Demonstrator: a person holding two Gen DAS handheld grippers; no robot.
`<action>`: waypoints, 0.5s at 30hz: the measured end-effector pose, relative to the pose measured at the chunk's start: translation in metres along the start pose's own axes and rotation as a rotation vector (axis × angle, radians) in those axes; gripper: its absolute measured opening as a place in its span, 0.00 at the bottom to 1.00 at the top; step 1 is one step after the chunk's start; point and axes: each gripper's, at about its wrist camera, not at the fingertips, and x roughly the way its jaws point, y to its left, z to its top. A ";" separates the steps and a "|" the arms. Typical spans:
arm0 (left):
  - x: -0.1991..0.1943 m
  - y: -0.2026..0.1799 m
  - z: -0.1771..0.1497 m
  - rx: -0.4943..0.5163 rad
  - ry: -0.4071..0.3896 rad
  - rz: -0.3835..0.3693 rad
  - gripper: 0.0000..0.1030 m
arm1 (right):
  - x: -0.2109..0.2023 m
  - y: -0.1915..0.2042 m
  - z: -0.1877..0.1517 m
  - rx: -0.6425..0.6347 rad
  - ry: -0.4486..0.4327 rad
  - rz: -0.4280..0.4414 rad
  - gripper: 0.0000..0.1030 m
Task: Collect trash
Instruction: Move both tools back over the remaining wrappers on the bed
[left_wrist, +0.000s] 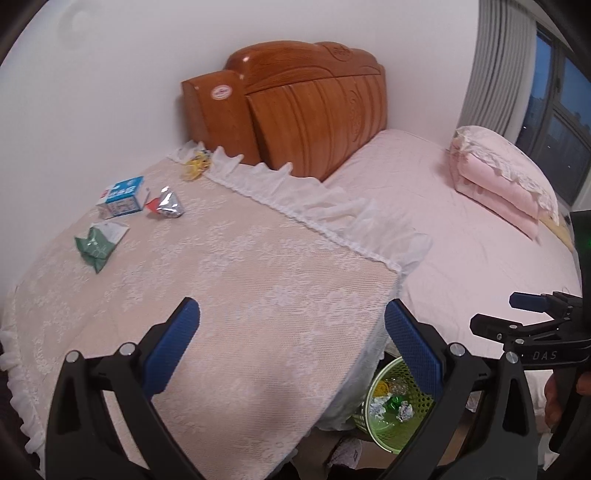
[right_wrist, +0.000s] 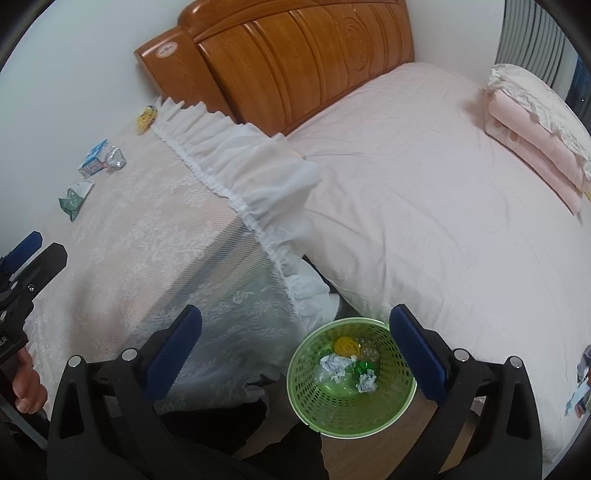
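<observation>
Lace-covered table (left_wrist: 240, 266) holds four wrappers (left_wrist: 99, 243) — both grippers' fingers (left_wrist: 173, 343) spread, empty.

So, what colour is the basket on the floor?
Light green basket, seen best in the right wrist view.

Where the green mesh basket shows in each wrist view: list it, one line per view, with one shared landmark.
Left wrist: green mesh basket low, right of centre, partly behind the left gripper finger, below the lace cloth's edge.
Right wrist: basket low at centre, between the right gripper fingers, trash inside.
Shared landmark: wooden headboard at top.
</observation>
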 end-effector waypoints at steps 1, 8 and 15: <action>-0.002 0.012 -0.001 -0.023 -0.003 0.025 0.93 | 0.004 0.008 0.005 -0.010 0.005 0.014 0.98; 0.005 0.110 -0.004 -0.169 0.014 0.200 0.93 | 0.036 0.078 0.036 -0.124 0.053 0.087 0.98; 0.042 0.204 0.014 -0.245 0.022 0.319 0.93 | 0.059 0.154 0.063 -0.228 0.066 0.114 0.98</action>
